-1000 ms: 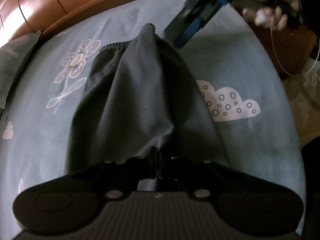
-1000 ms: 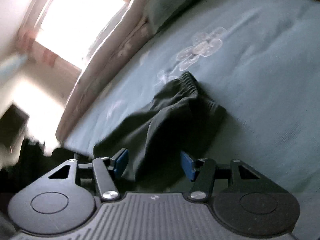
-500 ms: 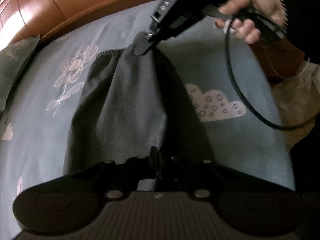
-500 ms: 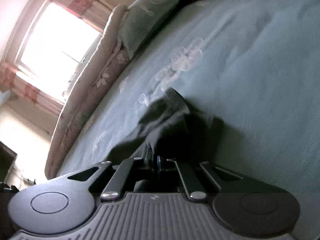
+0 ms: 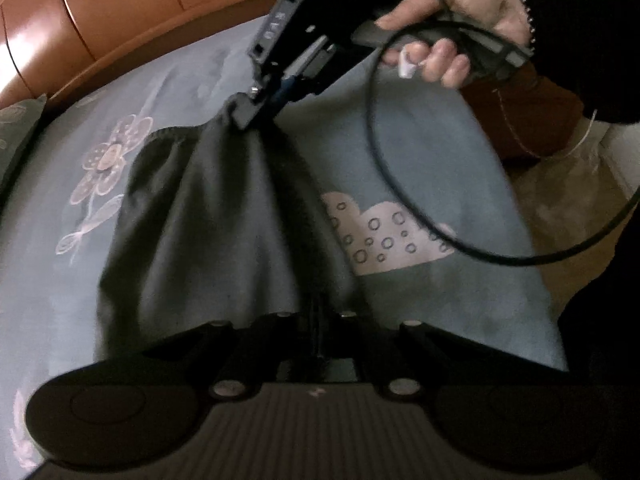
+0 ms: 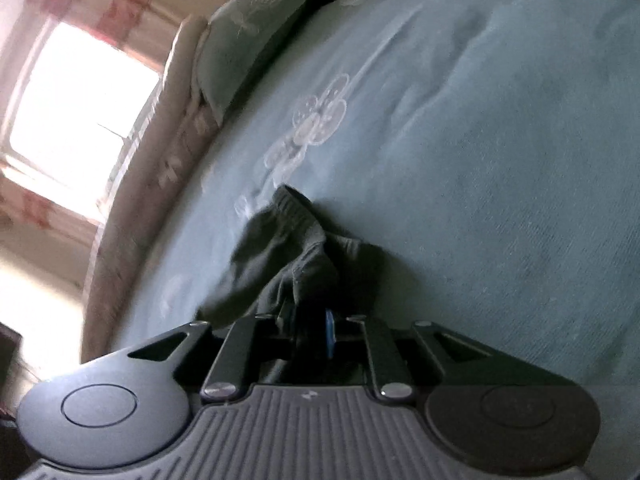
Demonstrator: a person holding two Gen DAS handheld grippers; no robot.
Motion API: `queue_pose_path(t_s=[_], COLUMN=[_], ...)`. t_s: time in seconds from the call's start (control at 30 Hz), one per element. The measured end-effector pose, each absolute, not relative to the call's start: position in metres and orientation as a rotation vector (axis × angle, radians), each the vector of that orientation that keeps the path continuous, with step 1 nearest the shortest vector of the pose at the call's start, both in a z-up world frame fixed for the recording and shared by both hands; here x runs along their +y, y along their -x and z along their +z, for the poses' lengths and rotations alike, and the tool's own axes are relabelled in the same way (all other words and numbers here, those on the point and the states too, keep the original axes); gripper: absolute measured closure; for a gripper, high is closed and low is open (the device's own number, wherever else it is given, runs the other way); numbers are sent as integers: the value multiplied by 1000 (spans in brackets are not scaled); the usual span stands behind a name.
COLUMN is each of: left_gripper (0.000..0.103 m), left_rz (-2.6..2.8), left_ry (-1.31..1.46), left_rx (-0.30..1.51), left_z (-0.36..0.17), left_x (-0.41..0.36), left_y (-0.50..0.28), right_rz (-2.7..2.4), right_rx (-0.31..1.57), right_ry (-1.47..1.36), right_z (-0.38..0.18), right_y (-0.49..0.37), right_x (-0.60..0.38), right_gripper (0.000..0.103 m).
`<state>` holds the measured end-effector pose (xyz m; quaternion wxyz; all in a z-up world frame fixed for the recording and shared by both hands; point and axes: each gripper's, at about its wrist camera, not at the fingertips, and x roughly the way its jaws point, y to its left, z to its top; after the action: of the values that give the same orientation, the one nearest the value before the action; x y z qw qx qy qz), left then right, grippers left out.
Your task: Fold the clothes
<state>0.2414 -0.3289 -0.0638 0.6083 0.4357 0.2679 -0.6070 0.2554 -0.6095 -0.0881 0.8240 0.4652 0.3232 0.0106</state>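
Observation:
A dark grey garment with an elastic waistband lies stretched on the blue bedsheet. My left gripper is shut on its near end. At the far end, my right gripper, held by a hand, pinches the waistband corner and holds it taut. In the right wrist view the garment bunches up between the fingers of the right gripper. Its jaws are opening slightly, with the cloth still between them.
A wooden headboard borders the far side of the bed. A grey-green pillow and a rolled quilt lie along the window side. A black cable loops from the right gripper over the sheet.
The right gripper came down from above the bed onto the waistband corner and closed on it, and the cloth there now rises to it. The left gripper keeps its hold.

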Motion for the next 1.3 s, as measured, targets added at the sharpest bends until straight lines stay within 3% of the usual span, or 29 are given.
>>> queue_pose_path(t_s=[0.2, 0.3, 0.37, 0.43, 0.57, 0.7, 0.83, 1.0, 1.3], left_gripper=[103, 95, 90, 79, 63, 52, 50, 49, 38], left_rz=[-1398, -1370, -1326, -1254, -1122, -999, -867, -719, -537], left_ry=[-1003, -955, -934, -946, -962, -859, -654, -324, 459], left_rx=[601, 601, 609, 601, 613, 737, 891, 1032, 1086], left_z=[-56, -45, -41, -41, -40, -43, -50, -55, -82], left_x=[-330, -322, -312, -298, -262, -222, -188, -147, -55], left_y=[-241, -247, -254, -259, -265, -271, -281, -299, -331], right_rz=[6, 18, 25, 32, 136, 298, 483, 657, 824], right_rx=[672, 674, 704, 739, 787, 837, 859, 872, 883], right_ry=[-982, -985, -966, -920, -659, -315, -111, 0, 56], right_z=[-80, -81, -82, -81, -58, -30, -23, -32, -37], right_y=[-262, -257, -252, -247, -235, -236, -257, -291, -313], right_x=[-601, -598, -594, -588, -563, -520, -466, -401, -340], right_gripper=[77, 77, 70, 68, 68, 64, 55, 55, 53])
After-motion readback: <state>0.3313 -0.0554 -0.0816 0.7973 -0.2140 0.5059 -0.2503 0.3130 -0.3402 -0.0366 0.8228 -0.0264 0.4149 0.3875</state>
